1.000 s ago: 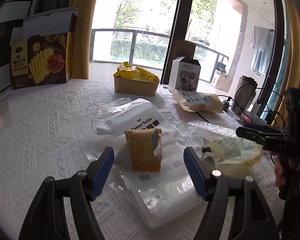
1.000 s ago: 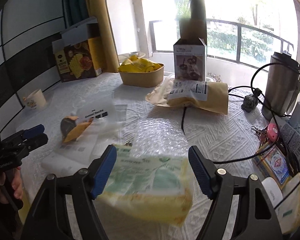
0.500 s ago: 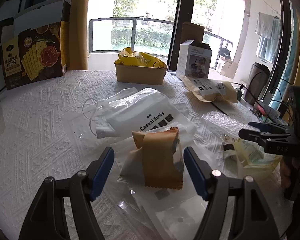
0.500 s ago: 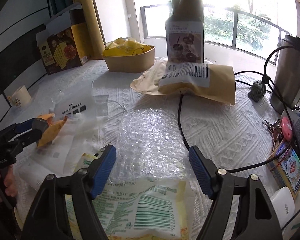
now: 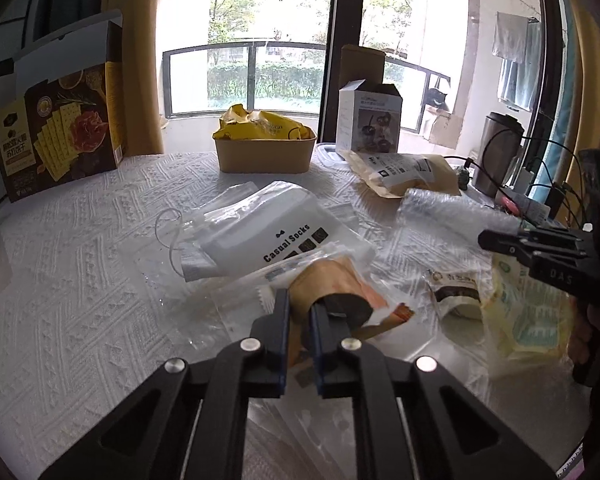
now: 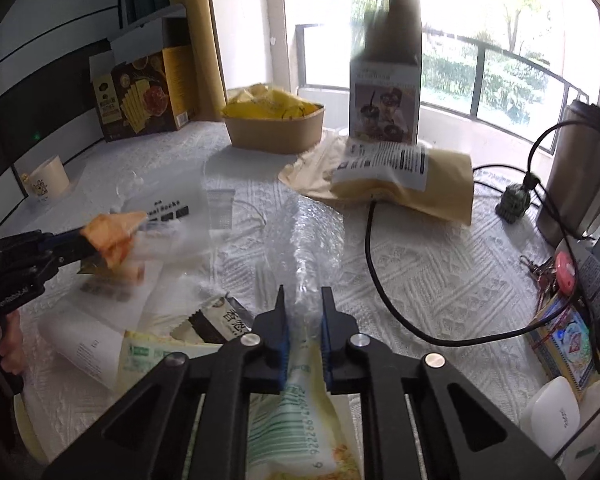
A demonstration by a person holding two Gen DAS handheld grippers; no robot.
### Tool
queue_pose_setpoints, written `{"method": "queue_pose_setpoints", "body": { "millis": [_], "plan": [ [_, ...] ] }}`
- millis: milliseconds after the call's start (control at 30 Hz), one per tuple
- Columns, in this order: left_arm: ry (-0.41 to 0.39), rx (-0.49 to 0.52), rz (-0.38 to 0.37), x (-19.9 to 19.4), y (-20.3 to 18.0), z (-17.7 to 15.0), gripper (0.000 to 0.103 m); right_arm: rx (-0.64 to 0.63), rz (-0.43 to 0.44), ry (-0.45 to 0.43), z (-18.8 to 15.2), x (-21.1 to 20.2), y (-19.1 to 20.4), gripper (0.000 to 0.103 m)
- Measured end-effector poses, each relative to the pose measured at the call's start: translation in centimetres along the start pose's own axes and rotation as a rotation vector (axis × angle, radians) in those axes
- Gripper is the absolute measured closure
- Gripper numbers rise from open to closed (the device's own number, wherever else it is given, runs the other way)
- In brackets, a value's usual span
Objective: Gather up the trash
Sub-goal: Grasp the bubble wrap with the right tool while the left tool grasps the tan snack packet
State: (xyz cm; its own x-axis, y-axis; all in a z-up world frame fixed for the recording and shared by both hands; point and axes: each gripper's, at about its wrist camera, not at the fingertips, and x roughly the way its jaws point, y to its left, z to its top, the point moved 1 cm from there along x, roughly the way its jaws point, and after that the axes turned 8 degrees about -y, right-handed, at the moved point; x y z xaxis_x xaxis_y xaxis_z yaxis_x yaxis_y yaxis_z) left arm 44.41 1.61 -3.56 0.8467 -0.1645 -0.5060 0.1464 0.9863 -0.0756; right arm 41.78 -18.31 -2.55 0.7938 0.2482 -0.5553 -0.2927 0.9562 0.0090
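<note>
My left gripper (image 5: pixel 299 312) is shut on an orange-brown snack wrapper (image 5: pixel 336 292), just above the clear plastic bags; it also shows in the right wrist view (image 6: pixel 114 230) at the left gripper's tip (image 6: pixel 84 242). My right gripper (image 6: pixel 302 306) is shut on a yellow-green wrapper (image 6: pixel 300 408) with a barcode, which hangs under it in the left wrist view (image 5: pixel 528 316). A small dark-and-white wrapper (image 5: pixel 456 290) lies beside it. A "Casual Socks" bag (image 5: pixel 276 232) and a bubble wrap sheet (image 6: pixel 300 240) lie on the white table cloth (image 5: pixel 72 280).
At the back stand a cracker box (image 5: pixel 56 144), a paper tub of yellow bags (image 5: pixel 266 148), a white carton (image 5: pixel 370 118) and a kraft pouch (image 6: pixel 404 184). A black cable (image 6: pixel 384 280), steel flask (image 6: pixel 584 184), keys (image 6: pixel 548 268) and paper cup (image 6: pixel 46 180) lie around.
Both grippers have closed: the left on the orange-brown wrapper, the right on the yellow-green wrapper. The left gripper has moved in over the plastic bags.
</note>
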Motion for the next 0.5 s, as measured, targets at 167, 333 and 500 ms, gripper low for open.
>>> {"method": "queue_pose_setpoints", "body": {
  "millis": [167,333,500],
  "plan": [
    [-0.021,0.004,-0.005,-2.2,-0.7,0.0,0.099,-0.009,0.000,-0.077,0.9,-3.2,0.7,0.094],
    [-0.055,0.010,-0.006,-5.0,-1.3,0.3,0.099,-0.011,0.005,-0.137,1.5,-6.7,1.6,0.094],
    [-0.083,0.013,-0.009,-7.9,-1.8,0.3,0.100,-0.020,0.013,-0.169,1.4,-10.1,2.7,0.094]
  ]
}}
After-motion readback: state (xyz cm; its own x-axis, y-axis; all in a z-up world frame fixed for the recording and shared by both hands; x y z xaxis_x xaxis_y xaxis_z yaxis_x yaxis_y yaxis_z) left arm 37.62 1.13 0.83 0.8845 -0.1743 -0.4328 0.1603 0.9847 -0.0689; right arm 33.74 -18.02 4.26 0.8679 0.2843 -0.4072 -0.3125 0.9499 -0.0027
